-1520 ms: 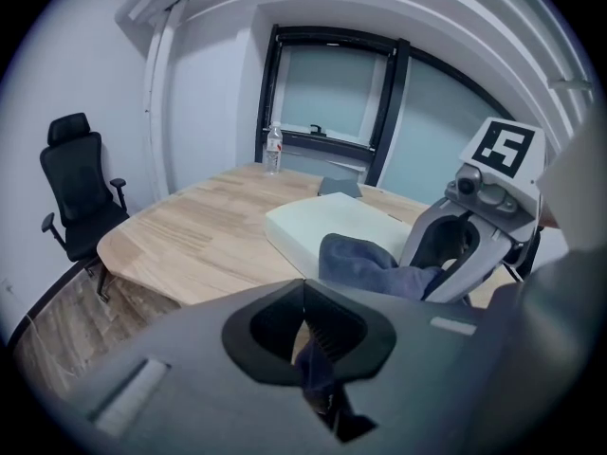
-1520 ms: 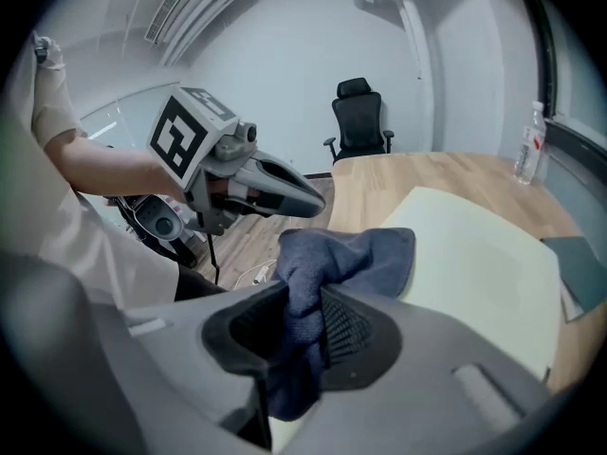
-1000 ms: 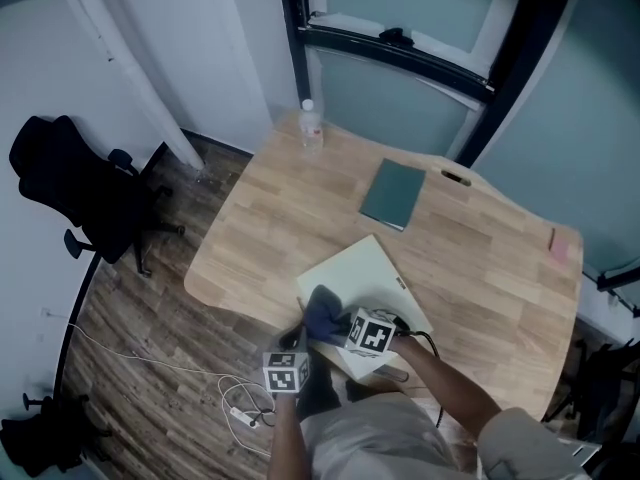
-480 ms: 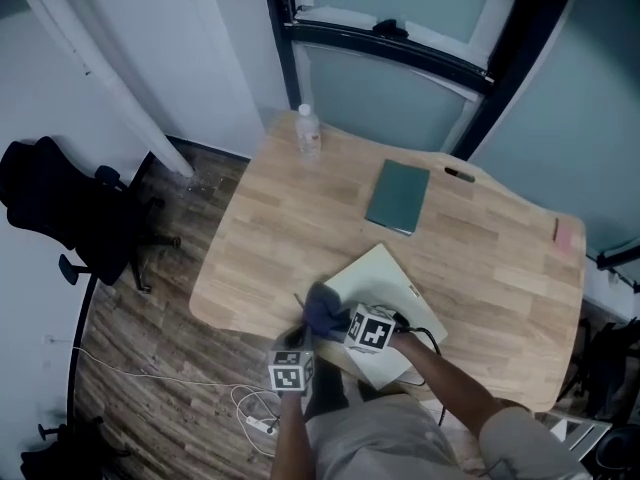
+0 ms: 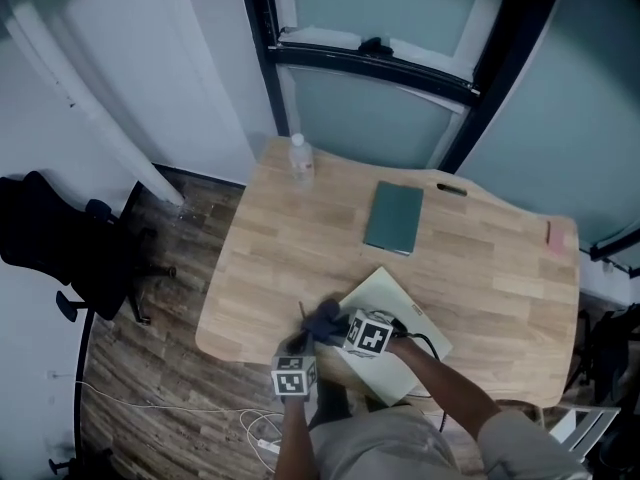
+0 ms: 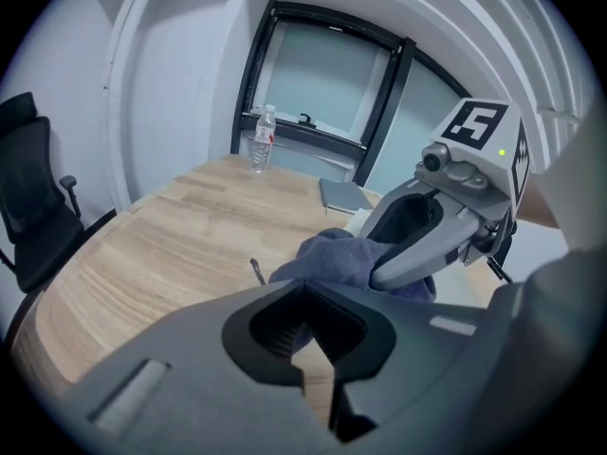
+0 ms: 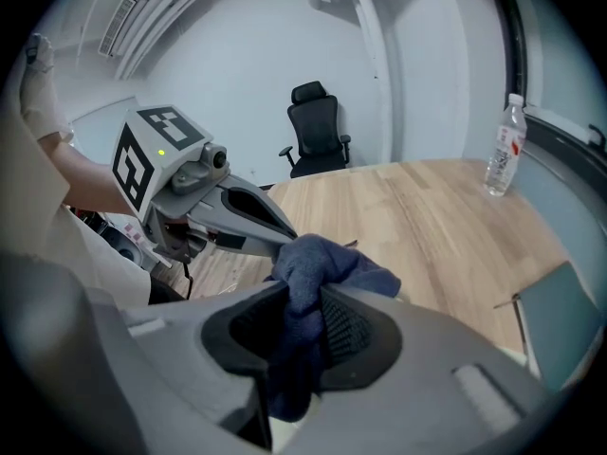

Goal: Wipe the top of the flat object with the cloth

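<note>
Four other things share the tabletop (image 5: 290, 258) with the cream flat board (image 5: 400, 308). A green book (image 5: 394, 218) lies just beyond the board, and a small black item (image 5: 452, 189) lies beyond that. A water bottle (image 5: 298, 158) stands well beyond the board at the far left edge, and a pink item (image 5: 556, 236) lies far to the board's right. The tabletop is pale wood over a dark plank floor (image 5: 150, 368). A black office chair (image 5: 50, 253) stands well left of the board, and a dark-framed window (image 5: 370, 58) rises beyond it. The board lies at the near edge, its near part covered by the person's right forearm (image 5: 440, 378). A dark blue cloth (image 5: 323, 320) is bunched at the board's left corner, and the right tool (image 7: 302, 330) is clamped on it. The left tool (image 6: 318, 349) is just left of the board, tips beside the cloth, jaws drawn nearly together with nothing between them.
</note>
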`<action>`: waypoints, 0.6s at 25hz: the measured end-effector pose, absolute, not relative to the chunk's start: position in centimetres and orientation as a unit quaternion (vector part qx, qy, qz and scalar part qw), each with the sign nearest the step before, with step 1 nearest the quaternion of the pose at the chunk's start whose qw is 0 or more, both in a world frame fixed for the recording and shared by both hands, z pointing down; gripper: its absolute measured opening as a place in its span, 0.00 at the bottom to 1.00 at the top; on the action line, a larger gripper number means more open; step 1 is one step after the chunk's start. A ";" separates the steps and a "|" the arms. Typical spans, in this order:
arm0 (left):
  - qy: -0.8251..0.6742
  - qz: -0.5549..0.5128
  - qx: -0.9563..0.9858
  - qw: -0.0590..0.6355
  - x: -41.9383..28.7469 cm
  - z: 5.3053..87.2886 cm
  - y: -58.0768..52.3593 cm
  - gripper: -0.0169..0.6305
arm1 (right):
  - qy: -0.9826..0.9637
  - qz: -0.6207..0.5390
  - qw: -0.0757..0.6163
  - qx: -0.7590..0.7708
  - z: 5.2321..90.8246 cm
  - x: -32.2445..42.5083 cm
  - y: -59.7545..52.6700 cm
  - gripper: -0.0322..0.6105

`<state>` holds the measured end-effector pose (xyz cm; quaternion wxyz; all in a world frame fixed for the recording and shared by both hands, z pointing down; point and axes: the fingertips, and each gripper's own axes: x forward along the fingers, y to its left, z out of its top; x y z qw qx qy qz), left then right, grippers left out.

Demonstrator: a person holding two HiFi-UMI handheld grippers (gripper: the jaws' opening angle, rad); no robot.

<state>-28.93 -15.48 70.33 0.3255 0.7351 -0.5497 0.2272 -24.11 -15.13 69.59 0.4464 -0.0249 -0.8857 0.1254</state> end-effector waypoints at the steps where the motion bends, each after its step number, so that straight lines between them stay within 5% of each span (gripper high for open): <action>1: -0.546 0.226 0.740 0.322 -28.8 70.1 -15.9 0.04 | -0.887 0.127 0.444 -0.014 69.4 -24.0 -15.7 0.21; 15: -0.562 0.217 0.741 0.298 -25.9 67.5 -14.1 0.04 | -0.892 0.083 0.424 0.136 68.0 -17.9 -18.3 0.21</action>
